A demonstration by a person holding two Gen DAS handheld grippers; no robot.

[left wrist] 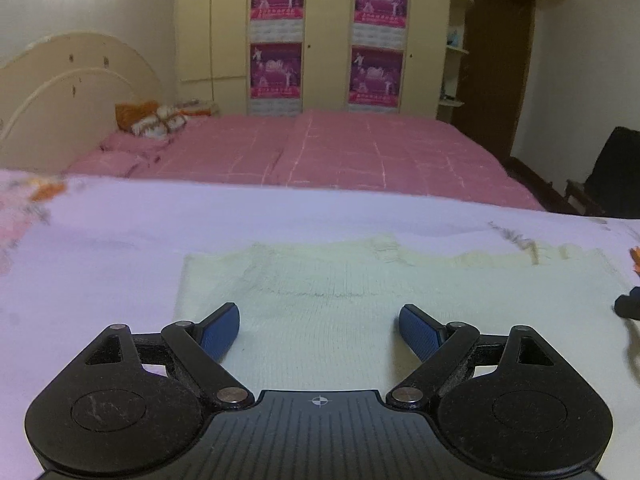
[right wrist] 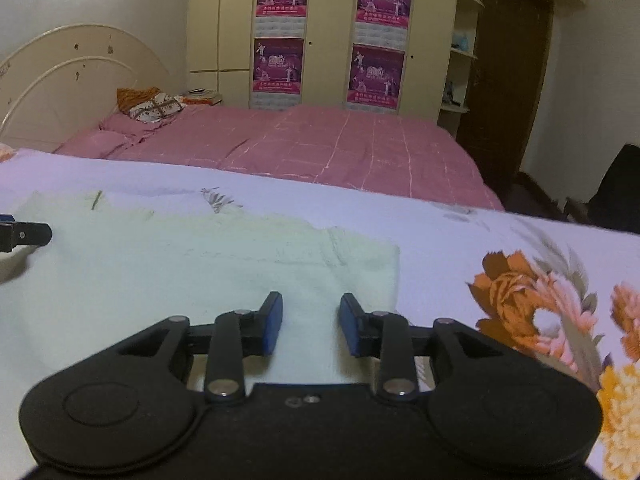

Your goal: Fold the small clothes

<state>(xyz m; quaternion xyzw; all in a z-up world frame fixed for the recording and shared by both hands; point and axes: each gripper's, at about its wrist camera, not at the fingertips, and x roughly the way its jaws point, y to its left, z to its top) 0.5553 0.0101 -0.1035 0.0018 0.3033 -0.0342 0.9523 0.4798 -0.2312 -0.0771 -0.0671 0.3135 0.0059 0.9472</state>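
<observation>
A cream knitted garment (left wrist: 340, 320) lies flat on a pale lilac flowered sheet (left wrist: 100, 248). My left gripper (left wrist: 319, 330) is open wide, low over the garment's left part, with nothing between its blue pads (left wrist: 222, 332). In the right wrist view the same garment (right wrist: 160, 272) spreads to the left, and its right edge ends near the middle. My right gripper (right wrist: 311, 326) is open with a narrower gap, over the garment's right part, empty. The left gripper's finger (right wrist: 28, 234) shows at the far left edge of that view.
Behind the work surface stands a bed with a pink checked cover (left wrist: 340, 152), pillows (left wrist: 160, 122) and a cream headboard (left wrist: 60, 92). A cream wardrobe with purple posters (left wrist: 324, 36) fills the back wall. A dark door (left wrist: 492, 60) and a black chair (left wrist: 612, 172) are on the right.
</observation>
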